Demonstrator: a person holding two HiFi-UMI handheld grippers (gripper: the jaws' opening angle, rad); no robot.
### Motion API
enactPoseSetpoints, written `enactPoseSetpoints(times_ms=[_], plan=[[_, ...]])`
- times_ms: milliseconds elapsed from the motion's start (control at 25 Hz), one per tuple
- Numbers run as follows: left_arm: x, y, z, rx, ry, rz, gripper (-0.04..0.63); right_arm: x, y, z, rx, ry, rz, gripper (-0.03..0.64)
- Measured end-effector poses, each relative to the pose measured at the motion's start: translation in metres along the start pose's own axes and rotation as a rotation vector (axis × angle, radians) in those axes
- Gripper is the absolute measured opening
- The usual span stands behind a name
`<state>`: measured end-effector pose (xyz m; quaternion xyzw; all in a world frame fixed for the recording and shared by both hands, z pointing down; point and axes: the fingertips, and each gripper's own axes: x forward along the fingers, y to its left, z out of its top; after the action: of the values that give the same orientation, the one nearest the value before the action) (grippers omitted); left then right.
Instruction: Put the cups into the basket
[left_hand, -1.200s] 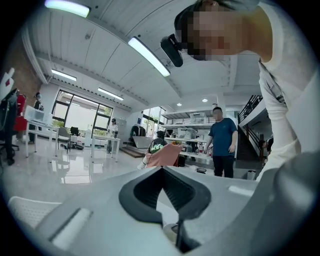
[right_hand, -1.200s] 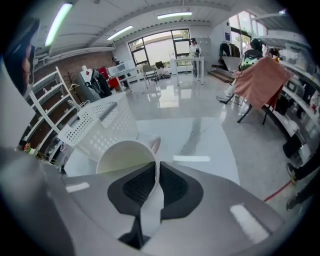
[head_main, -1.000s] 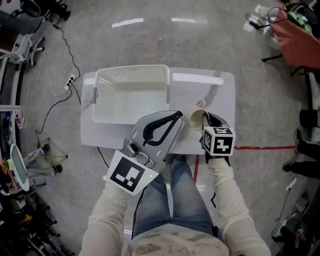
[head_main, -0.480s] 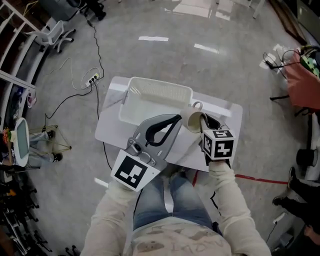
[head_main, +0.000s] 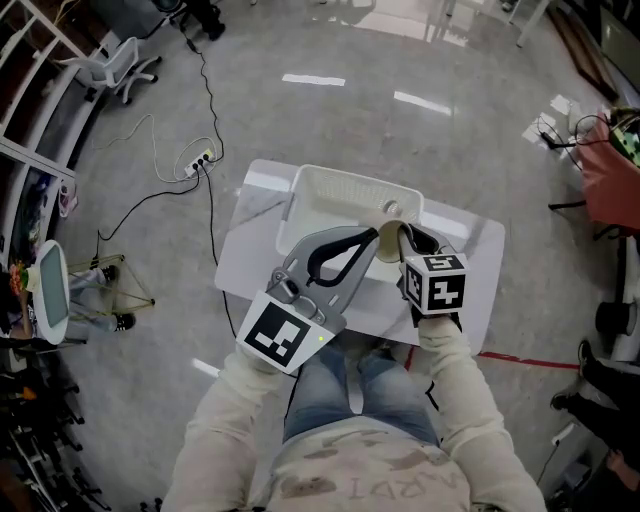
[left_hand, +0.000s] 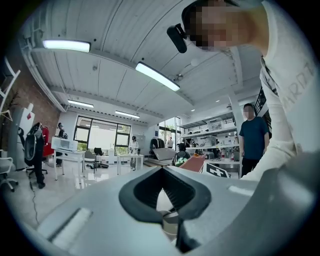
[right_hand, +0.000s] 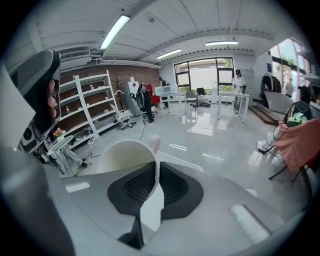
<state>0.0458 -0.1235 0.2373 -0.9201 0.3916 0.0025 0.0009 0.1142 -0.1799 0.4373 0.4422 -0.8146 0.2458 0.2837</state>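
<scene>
A cream cup (head_main: 388, 241) with a small handle lies tilted in my right gripper (head_main: 404, 238), whose jaws are shut on its wall. It hangs over the near right part of the white plastic basket (head_main: 330, 182). In the right gripper view the cup's (right_hand: 124, 159) rim is pinched between the black pads (right_hand: 172, 186). My left gripper (head_main: 366, 237) hovers just left of the cup over the basket's front edge, jaws shut with nothing held. The left gripper view points up at the room over the left gripper (left_hand: 165, 172). The basket looks empty inside.
The basket stands on a small white table (head_main: 470, 290) that sits on a grey floor. A cable and power strip (head_main: 203, 158) lie on the floor at the left, with a red tape line (head_main: 520, 359) at the right. My legs are below the table's near edge.
My right gripper has carried the cup left, from beside the basket to over its near right part. The left gripper kept its place next to it, and the head camera shifted.
</scene>
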Motion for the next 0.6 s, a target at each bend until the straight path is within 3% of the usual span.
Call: enactPoseSetpoints(times_ms=[320,600], plan=[[-0.011,0.079,-0.015,0.024,0.039,-0.107,0.0,0.065,0.031,0.006,0.053,0.07,-0.061,0.049],[-0.009,0.134,-0.041,-0.016,0.043,-0.161,0.002,0.143,0.041,-0.026,0.083,0.184,-0.088,0.049]])
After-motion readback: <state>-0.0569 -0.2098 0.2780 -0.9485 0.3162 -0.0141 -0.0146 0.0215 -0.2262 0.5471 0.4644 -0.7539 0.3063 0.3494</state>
